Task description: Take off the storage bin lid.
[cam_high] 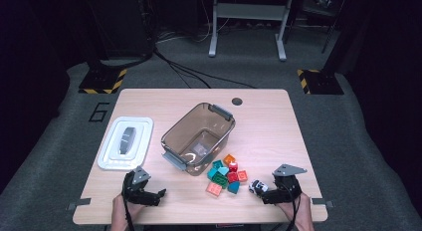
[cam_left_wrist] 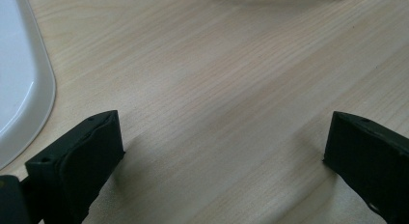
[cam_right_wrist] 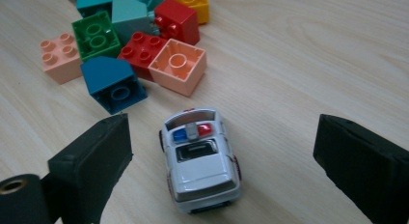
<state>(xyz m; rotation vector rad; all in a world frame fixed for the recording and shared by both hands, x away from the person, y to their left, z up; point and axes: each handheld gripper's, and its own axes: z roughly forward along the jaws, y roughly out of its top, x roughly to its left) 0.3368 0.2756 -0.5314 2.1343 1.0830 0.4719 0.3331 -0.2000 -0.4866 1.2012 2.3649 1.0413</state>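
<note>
A white toy police car (cam_right_wrist: 200,159) stands on the wooden table (cam_high: 268,126), its rear toward the camera in the right gripper view. My right gripper (cam_right_wrist: 222,151) is open, one jaw on each side of the car with a gap on both sides. In the high view this gripper (cam_high: 268,195) sits at the table's front right, just behind the car (cam_high: 258,186). Beyond the car lies a pile of several toy bricks (cam_high: 225,175), among them a dark blue one (cam_right_wrist: 113,81) and a peach one (cam_right_wrist: 177,64). My left gripper (cam_left_wrist: 224,151) is open over bare wood at the front left (cam_high: 152,196).
A clear brown plastic bin (cam_high: 180,122) with grey handles stands mid-table, slanted, a small item on its floor. Its white lid (cam_high: 112,156) lies flat at the left, and the lid's edge (cam_left_wrist: 19,79) shows beside my left jaw. A cable hole (cam_high: 237,101) sits near the far edge.
</note>
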